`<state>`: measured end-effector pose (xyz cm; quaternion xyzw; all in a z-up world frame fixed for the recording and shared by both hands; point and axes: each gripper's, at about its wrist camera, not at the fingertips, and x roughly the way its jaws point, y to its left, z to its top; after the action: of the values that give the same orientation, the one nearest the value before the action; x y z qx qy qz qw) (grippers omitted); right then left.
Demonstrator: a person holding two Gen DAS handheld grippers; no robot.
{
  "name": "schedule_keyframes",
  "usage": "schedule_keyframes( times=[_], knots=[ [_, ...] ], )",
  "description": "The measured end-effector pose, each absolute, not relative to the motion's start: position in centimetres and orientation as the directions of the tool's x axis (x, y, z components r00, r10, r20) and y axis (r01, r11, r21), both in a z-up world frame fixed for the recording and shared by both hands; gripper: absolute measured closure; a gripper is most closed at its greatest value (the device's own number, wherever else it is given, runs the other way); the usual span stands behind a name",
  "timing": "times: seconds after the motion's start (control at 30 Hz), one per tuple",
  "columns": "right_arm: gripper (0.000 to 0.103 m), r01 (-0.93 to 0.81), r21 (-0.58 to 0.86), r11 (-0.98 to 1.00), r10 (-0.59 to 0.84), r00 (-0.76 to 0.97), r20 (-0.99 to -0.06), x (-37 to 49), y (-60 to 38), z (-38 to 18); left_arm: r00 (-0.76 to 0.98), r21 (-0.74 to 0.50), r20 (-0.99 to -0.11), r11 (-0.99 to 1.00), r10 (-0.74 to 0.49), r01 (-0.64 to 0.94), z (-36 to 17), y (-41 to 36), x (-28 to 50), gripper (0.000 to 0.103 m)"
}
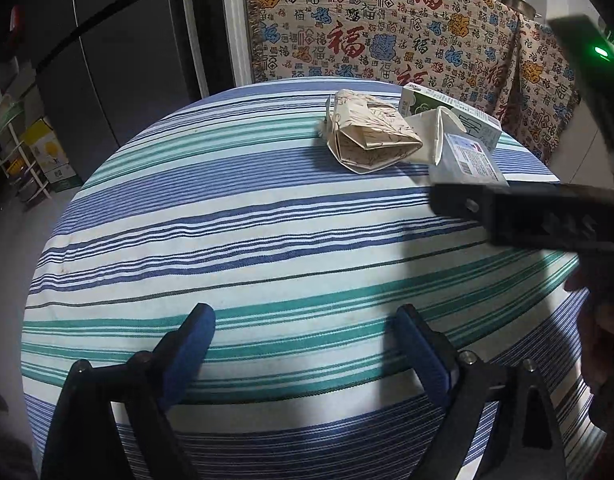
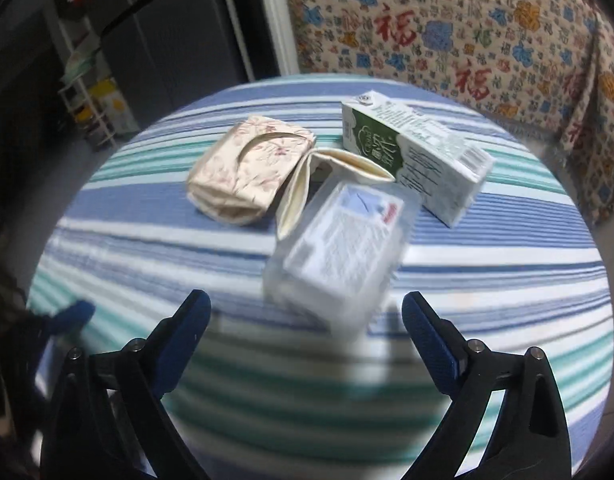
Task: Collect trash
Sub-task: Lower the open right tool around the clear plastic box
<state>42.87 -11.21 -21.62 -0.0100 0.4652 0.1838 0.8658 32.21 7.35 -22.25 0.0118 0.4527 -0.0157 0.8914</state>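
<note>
Three pieces of trash lie on the striped table. A crumpled beige floral tissue pack [image 2: 247, 172] [image 1: 371, 132] is at the left. A white carton with an opened top [image 2: 339, 240] [image 1: 463, 156] lies in the middle, nearest me. A green and white milk carton [image 2: 415, 156] [image 1: 447, 112] lies on its side behind it. My right gripper [image 2: 307, 312] is open, its jaws just short of the white carton. My left gripper [image 1: 307, 324] is open and empty over bare tablecloth, well short of the trash. The right gripper's body [image 1: 539, 212] crosses the left wrist view at right.
The round table wears a blue, green and white striped cloth [image 1: 247, 240] [image 2: 155, 220]. A patterned blanket with red characters [image 1: 387, 28] [image 2: 467, 32] covers furniture behind the table. A dark fridge [image 1: 119, 52] and a rack with boxes [image 1: 39, 152] stand at the left.
</note>
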Motion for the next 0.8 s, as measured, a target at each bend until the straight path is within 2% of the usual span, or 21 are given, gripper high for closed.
schedule_keyframes(
  times=[0.07,0.1,0.13,0.5,0.6,0.67,0.7,0.8],
  knots=[
    [0.011,-0.3,0.162,0.94,0.298,0.496,-0.816,44.0,-11.0,-22.1,0.59,0.007,-0.807,0.999,-0.017,0.038,-22.2,7.3,32.2,0.009],
    [0.027,-0.283,0.149,0.948,0.278,0.498,-0.821,44.2,-11.1,-22.4,0.59,0.007,-0.807,0.999,-0.017,0.038,-22.2,7.4,32.2,0.009],
    [0.032,-0.268,0.132,0.954,0.256,0.506,-0.823,44.2,-11.4,-22.4,0.59,0.007,-0.807,0.999,-0.017,0.038,-22.3,7.3,32.2,0.009],
    [0.032,-0.317,0.012,0.948,0.2,0.566,-0.8,34.6,-18.4,-22.5,0.586,0.013,-0.81,0.999,-0.014,0.042,-22.2,7.1,32.5,0.006],
    [0.031,-0.31,0.025,0.95,0.209,0.578,-0.789,33.3,-19.6,-23.2,0.587,0.012,-0.809,0.999,-0.015,0.042,-22.2,7.1,32.5,0.006],
    [0.018,-0.311,0.046,0.949,0.225,0.568,-0.792,33.4,-19.6,-23.5,0.587,0.011,-0.809,0.999,-0.016,0.042,-22.2,7.1,32.5,0.006],
    [0.007,-0.311,0.051,0.949,0.23,0.57,-0.789,33.4,-19.6,-23.6,0.587,0.012,-0.809,0.999,-0.015,0.042,-22.2,7.1,32.5,0.006],
    [0.004,-0.324,0.047,0.945,0.231,0.56,-0.795,33.0,-19.3,-23.8,0.587,0.008,-0.81,0.999,-0.016,0.038,-22.2,7.2,32.6,0.007]
  ],
)
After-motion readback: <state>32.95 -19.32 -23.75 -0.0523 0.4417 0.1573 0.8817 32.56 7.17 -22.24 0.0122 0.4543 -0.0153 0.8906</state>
